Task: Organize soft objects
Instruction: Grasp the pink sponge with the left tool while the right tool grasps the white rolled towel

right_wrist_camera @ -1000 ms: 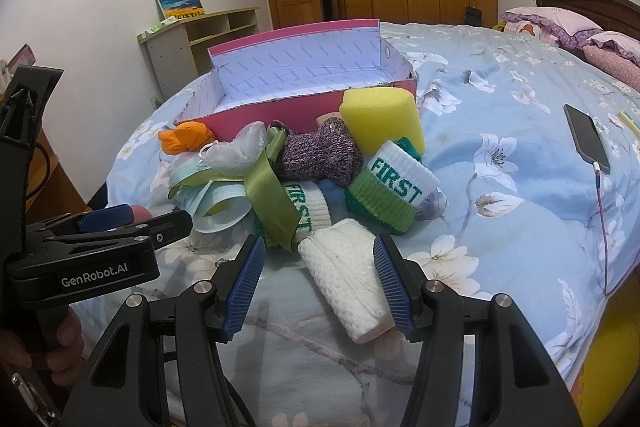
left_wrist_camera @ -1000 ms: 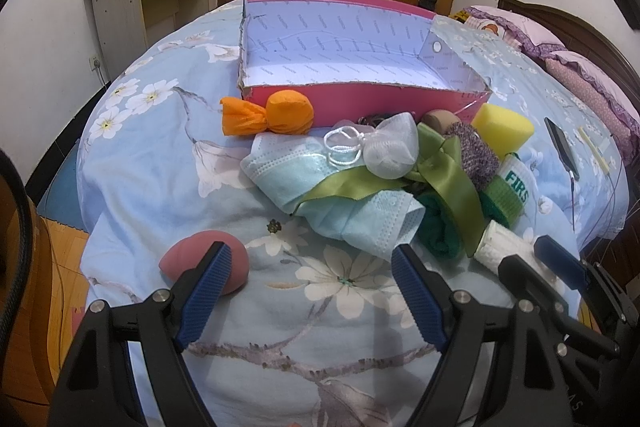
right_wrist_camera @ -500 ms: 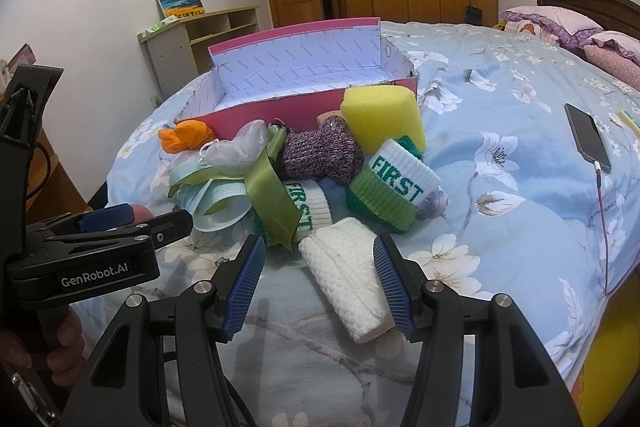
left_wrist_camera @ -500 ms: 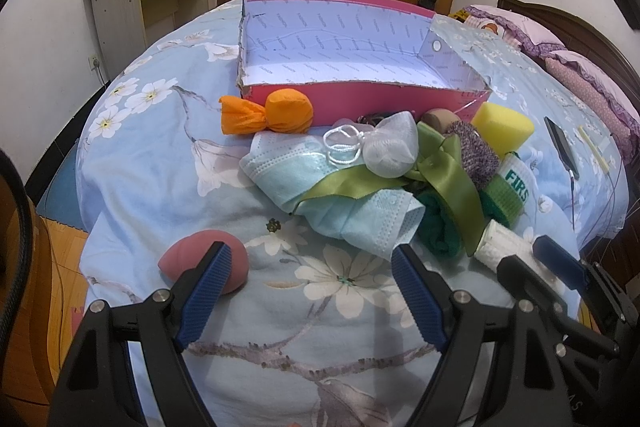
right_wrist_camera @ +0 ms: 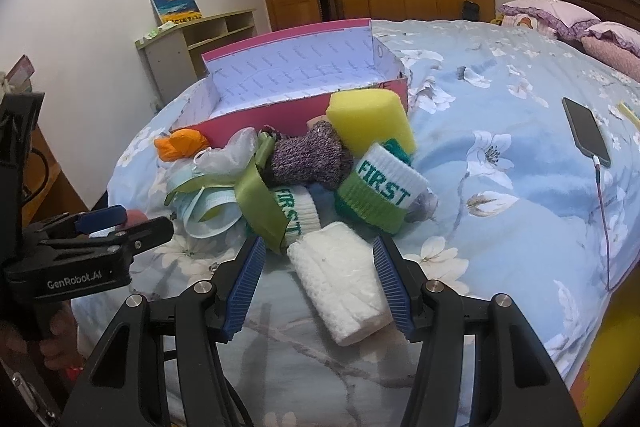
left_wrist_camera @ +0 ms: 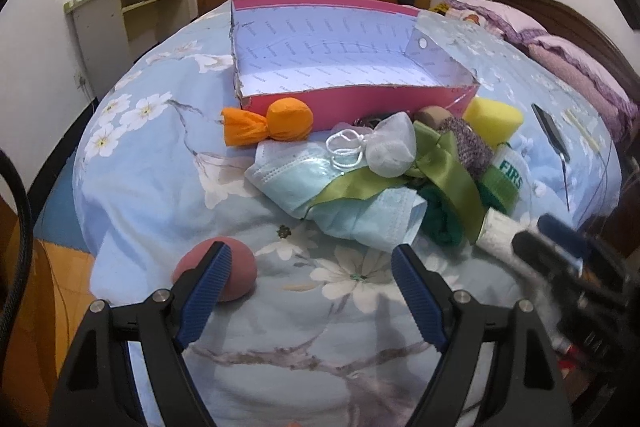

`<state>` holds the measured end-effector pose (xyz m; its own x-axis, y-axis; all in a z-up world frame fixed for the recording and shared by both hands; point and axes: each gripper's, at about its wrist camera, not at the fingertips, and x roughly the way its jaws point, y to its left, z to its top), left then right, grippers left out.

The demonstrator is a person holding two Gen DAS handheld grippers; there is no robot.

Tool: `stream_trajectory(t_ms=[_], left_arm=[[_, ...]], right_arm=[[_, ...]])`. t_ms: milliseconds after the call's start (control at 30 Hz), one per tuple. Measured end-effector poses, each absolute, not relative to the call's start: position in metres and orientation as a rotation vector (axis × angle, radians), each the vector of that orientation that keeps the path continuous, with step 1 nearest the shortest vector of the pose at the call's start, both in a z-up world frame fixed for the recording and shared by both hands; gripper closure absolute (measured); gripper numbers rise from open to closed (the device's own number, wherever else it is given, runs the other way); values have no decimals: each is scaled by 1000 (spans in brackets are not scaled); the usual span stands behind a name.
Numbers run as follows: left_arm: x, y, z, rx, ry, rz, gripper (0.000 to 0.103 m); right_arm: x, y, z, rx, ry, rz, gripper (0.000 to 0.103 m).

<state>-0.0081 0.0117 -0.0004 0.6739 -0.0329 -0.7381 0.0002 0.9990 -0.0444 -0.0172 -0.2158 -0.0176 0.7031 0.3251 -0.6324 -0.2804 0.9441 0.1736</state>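
Reaching for white roll [right_wrist_camera: 340, 277], near side of pink box [right_wrist_camera: 304, 107]. Right tongs [right_wrist_camera: 320, 283] wide open around it, holding nothing. Left tongs [left_wrist_camera: 310, 293] open, empty. Squeeze roll's middle gently, lift straight.

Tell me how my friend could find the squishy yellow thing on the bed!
Find the big pink box on the flowery blue bed. A heap of soft things lies against its front wall, and the yellow sponge is at the heap's right end. It is the only plain bright-yellow block, above the green-and-white FIRST sock.
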Motion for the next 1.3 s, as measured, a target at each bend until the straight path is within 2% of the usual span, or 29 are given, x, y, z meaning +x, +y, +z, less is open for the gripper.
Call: stream_trajectory(t_ms=[400,533,767,1000,1200,1300], left_arm=[[-12,44,1,-53,828,16,18],[-13,53,-1,-65,843,31,21],[-11,50,-11,-58,856,18,34],[-6,56,-20,-57,868,60,35],[-2,58,-24,-55,864,60,35],[0,60,-23,-49,859,68,41]], right_arm=[[-21,-215,-11,-40,710,375,45],[-21,-215,-13,-63,724,386,45],[-16,-224,-17,-40,751,372,45],[-9,-229,-26,-53,798,374,45],[0,-228,-38,-69,842,394,40],[3,-228,-39,-76,840,406,40]])
